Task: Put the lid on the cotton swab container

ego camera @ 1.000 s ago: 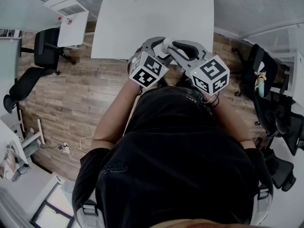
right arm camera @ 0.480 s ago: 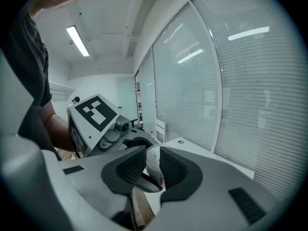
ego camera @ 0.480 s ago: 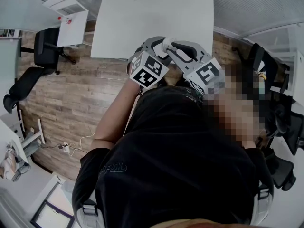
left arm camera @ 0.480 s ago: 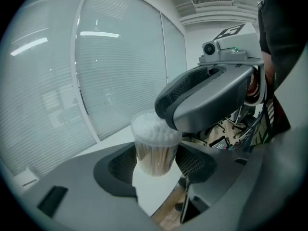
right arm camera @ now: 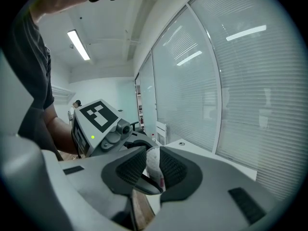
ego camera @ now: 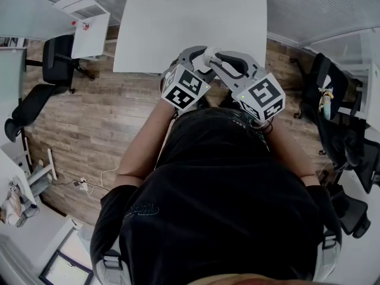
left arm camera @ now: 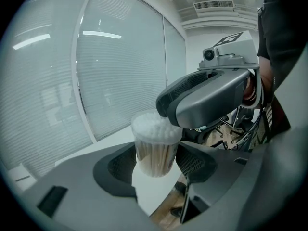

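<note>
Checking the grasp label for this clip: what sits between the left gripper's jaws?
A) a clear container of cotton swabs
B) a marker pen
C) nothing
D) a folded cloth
A: in the left gripper view the cotton swab container stands upright between the jaws of the left gripper, with the pads against its sides.

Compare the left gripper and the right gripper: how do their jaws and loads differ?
The left gripper holds its jaws wide; the right gripper holds them nearly together. The left gripper clamps the upright, clear cotton swab container; the right gripper pinches a thin whitish piece, apparently the lid. Both are shut on something, side by side.
</note>
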### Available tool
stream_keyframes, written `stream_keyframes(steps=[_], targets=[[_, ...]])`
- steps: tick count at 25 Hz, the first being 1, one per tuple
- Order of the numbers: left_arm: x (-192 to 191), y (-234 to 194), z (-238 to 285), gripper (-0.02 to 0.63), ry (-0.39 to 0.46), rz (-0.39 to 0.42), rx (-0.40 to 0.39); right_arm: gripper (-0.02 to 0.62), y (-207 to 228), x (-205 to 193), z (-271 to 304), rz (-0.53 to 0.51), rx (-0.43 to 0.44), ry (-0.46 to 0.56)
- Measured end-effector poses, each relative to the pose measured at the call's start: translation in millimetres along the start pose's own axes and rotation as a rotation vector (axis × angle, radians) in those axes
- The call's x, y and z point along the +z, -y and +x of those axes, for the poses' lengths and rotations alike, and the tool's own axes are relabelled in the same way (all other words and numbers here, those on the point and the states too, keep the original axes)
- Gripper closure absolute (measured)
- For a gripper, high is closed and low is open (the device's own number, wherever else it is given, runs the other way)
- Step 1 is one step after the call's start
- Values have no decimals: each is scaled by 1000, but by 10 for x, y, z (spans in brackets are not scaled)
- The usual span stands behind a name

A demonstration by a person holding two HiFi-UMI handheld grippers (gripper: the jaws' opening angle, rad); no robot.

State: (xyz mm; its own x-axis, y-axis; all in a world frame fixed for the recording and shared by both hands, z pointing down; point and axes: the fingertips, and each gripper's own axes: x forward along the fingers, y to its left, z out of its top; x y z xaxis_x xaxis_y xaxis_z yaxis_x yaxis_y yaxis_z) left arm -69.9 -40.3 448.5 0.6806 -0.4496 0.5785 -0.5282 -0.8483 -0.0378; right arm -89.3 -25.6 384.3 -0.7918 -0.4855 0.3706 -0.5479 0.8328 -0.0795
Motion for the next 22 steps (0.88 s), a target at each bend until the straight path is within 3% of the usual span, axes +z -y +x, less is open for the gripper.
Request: stream_keyframes(steps=[22], targets=[[37, -115, -17, 341, 24, -58, 28, 512, 472, -63, -239, 84, -31, 60]])
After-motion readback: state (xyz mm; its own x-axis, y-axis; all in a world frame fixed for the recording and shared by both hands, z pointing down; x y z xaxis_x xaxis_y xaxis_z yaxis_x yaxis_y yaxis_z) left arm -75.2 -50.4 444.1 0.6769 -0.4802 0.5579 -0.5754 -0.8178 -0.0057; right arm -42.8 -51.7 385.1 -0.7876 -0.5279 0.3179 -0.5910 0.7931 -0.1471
